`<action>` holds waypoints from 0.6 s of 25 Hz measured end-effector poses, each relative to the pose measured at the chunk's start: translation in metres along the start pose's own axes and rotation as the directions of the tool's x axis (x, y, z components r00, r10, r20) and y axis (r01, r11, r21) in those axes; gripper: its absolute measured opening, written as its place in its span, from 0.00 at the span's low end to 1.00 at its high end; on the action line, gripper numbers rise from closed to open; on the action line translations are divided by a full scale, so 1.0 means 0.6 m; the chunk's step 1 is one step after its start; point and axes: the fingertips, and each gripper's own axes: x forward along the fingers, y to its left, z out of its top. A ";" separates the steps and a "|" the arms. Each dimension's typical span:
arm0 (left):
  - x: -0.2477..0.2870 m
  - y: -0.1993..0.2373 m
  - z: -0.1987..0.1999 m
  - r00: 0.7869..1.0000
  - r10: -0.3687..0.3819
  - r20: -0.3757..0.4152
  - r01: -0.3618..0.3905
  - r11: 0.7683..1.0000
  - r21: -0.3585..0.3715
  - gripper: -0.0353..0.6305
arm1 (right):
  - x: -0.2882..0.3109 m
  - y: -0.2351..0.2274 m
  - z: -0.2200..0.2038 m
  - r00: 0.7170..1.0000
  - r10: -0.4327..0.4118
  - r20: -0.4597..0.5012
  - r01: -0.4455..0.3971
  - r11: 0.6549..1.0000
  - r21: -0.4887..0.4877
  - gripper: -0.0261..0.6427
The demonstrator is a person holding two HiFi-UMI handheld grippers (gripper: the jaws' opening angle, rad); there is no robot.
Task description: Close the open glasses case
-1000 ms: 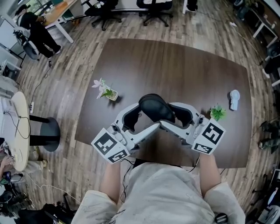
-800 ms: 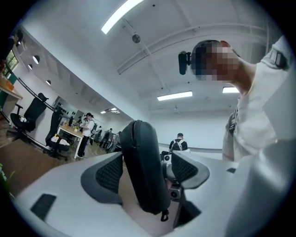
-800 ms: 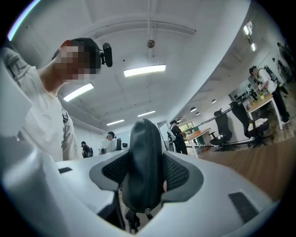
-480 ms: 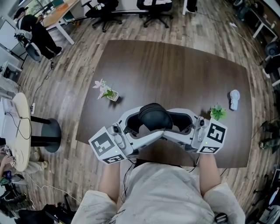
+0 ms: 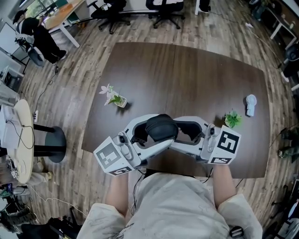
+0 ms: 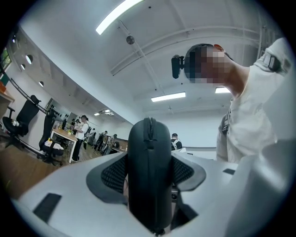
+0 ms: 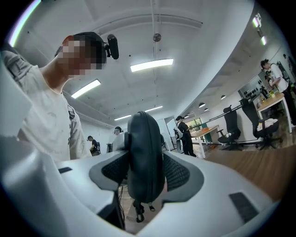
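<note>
**Glasses case (image 5: 161, 127) held shut between two grippers, zip unconfirmed**

Glasses case is lifted off the table (image 5: 187, 70), close in front of the person's chest, caught from both ends; the left gripper (image 6: 148, 173) has just been closing its jaws with the case between them, and its pads now press on both sides of the black shell; the right gripper (image 7: 145, 171) is clamped on the other end in the same way. Both gripper views show the case edge-on with its two halves together and the zip seam running down the middle, so the main step looks done or nearly so. A zip pull dangles below the case in the right gripper view; whether the zip has been run round I cannot tell, and that, plus setting the case down, is probably what remains.

Nothing on the table crowds the work: a small flower pot (image 5: 113, 97) stands well to the left; a little green plant (image 5: 232, 120) sits near the right gripper; a small white object (image 5: 251, 105) lies beyond it by the right edge; office chairs (image 5: 163, 11) stand beyond the far edge, well apart.
</note>
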 end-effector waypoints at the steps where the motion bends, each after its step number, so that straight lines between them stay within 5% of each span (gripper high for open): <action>1: 0.000 0.002 0.001 1.000 0.004 0.000 -0.004 1.000 0.008 0.45 | -0.001 -0.002 0.000 1.000 -0.004 0.002 0.004 1.000 0.001 0.39; 15: 0.005 0.012 0.097 0.981 -0.081 0.178 0.087 0.996 -0.028 0.45 | -0.044 -0.005 -0.007 0.996 -0.034 0.080 0.026 0.995 0.097 0.34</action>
